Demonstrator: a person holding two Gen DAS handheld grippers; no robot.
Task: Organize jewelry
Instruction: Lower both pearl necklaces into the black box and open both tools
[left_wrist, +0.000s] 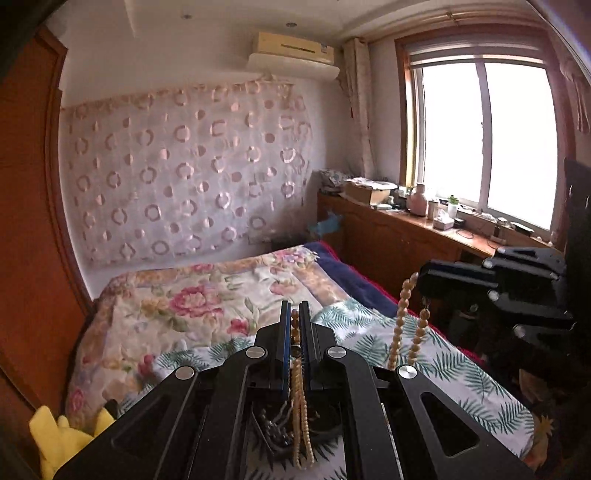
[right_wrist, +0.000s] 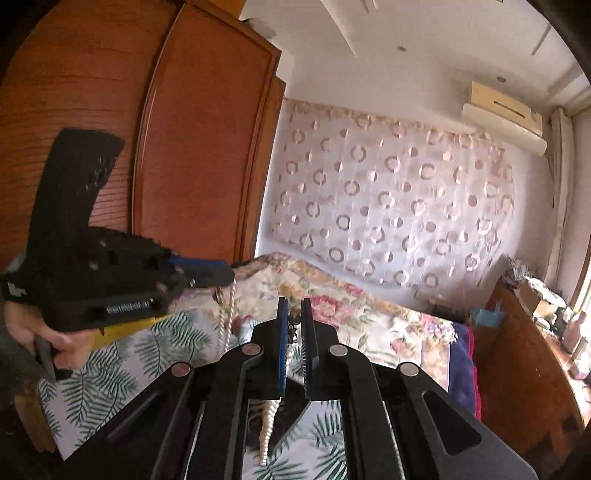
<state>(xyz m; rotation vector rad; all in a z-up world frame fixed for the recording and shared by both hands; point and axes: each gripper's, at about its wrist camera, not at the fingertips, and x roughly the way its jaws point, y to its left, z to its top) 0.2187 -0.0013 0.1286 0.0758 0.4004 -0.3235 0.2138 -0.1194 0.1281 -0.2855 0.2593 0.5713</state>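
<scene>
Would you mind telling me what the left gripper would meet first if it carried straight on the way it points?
Probably the floral quilt on the bed: the left gripper, shut on a beaded necklace, points slightly downward over it. Nothing nearer shows, though depth is unclear.

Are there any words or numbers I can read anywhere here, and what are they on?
White print on the left gripper body: too blurred to read.
Small blue label on the air conditioner: too small to read.
Bottles and boxes on the window ledge: too small to read.
Nothing else shows any writing.

Blurred white lettering on the left claw (right_wrist: 225, 271), apparently unreadable.
</scene>
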